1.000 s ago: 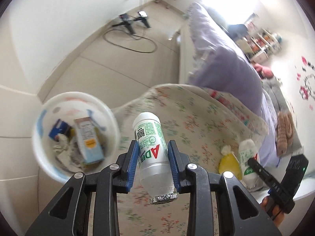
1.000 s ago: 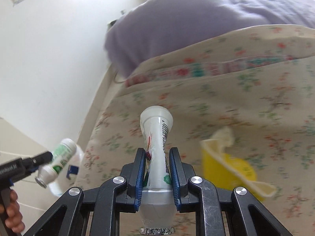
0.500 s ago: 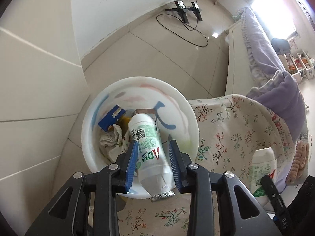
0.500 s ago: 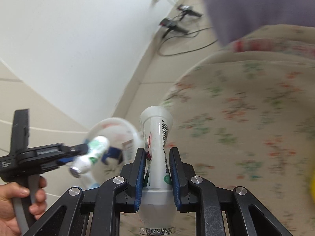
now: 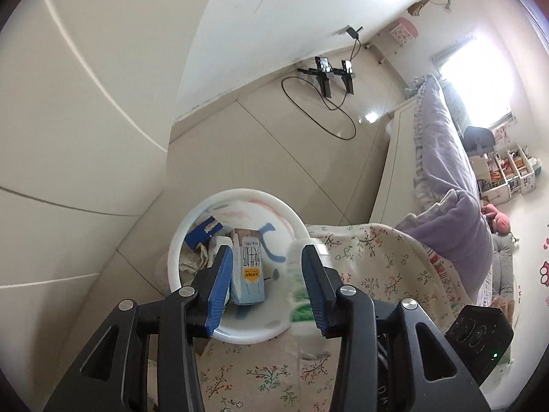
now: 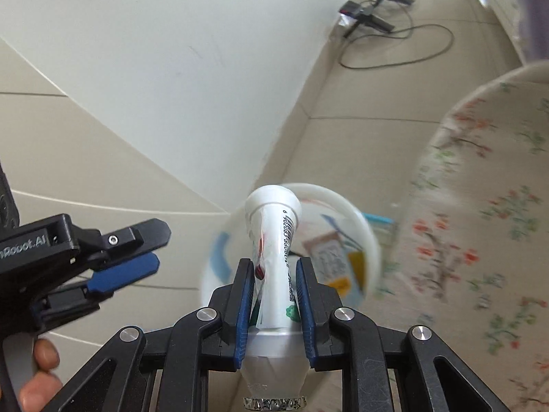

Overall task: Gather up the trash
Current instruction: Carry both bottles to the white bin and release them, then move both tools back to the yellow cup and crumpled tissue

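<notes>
Your right gripper (image 6: 274,304) is clamped on one small white drink bottle (image 6: 273,257), held at mid-body above the white bin (image 5: 173,240). It looks empty, so judge it light, thin-walled and easily crushed; grip the waist, not the foil mouth. Your left gripper (image 5: 266,283) stands wide apart, empty, over the bin. One milk carton (image 5: 247,271), one blue packet (image 5: 202,231) and crumpled paper lie inside.
</notes>
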{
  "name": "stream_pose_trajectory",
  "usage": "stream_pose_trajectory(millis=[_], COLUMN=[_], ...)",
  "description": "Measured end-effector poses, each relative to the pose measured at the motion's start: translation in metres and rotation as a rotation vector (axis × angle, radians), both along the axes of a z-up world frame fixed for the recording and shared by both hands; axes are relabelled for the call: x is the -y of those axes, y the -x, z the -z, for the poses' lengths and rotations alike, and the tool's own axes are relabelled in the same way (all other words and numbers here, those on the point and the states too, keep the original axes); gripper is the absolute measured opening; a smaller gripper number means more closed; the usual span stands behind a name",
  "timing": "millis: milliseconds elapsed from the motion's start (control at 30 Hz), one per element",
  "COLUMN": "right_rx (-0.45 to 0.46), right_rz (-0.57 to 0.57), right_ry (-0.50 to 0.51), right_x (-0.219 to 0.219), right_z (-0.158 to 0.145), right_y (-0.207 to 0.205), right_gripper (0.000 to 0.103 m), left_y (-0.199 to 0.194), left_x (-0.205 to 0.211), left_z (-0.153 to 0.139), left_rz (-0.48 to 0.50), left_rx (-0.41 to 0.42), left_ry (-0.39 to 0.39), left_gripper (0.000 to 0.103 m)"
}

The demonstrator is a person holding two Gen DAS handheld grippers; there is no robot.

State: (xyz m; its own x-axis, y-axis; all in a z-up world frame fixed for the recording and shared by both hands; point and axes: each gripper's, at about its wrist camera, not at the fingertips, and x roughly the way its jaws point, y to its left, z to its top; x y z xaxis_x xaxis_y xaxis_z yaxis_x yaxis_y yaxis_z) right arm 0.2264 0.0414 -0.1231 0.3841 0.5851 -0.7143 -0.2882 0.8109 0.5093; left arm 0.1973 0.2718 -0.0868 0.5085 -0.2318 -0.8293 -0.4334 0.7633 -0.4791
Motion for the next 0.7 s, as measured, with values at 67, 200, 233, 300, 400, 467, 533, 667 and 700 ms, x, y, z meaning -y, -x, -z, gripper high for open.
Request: stream_pose_trajectory(millis=[67,200,233,300,400,467,533,667,700], right_rx=[0.026,0.030,0.019,0.011,0.023,0.024,0.020,0.071,0.085], right_rz=[-0.014,-0.006,0.001,0.035,0.060,0.083,0.106,0.137,0.143], right_ry=[-0.012,0.050,0.052,0.067,0.067,0.067,0.070,0.168,0.206], right_x=[-0.015,-0.019,-0.013,0.003,0.029,0.045,0.060,0.094,0.103], right_z=[-0.002,0.004,0.006,0.004,-0.009,-0.016,-0.024,-0.044,-0.049], right_y=[-0.001,-0.001,-0.002,-0.001,0.005,0.009,0.014,0.029,0.033], right_gripper=[0.055,0.061,0.061,0.061,0.061,0.061,0.061,0.061,0.061], left_y=[0.001,0.000,-0.001,-0.003,-0.006,-0.007,-0.008,-0.011,-0.011], left_x=[-0.004,0.001,0.004,0.013,0.031,0.049,0.068,0.108,0.118], left_z=[-0.003,-0.002,-0.002,-0.002,-0.003,-0.005,-0.007,-0.006,-0.005], left_rz=[-0.016,0.000,0.006,0.024,0.059,0.094,0.140,0.235,0.261], left_rx=[0.006,-0.001,-0.003,-0.006,-0.001,0.004,0.011,0.001,0.002], left_ry=[-0.010,0.011,0.016,0.025,0.029,0.022,0.017,-0.004,-0.006], left_gripper=[0.044,0.045,0.045,0.044,0.045,0.045,0.045,0.045,0.045])
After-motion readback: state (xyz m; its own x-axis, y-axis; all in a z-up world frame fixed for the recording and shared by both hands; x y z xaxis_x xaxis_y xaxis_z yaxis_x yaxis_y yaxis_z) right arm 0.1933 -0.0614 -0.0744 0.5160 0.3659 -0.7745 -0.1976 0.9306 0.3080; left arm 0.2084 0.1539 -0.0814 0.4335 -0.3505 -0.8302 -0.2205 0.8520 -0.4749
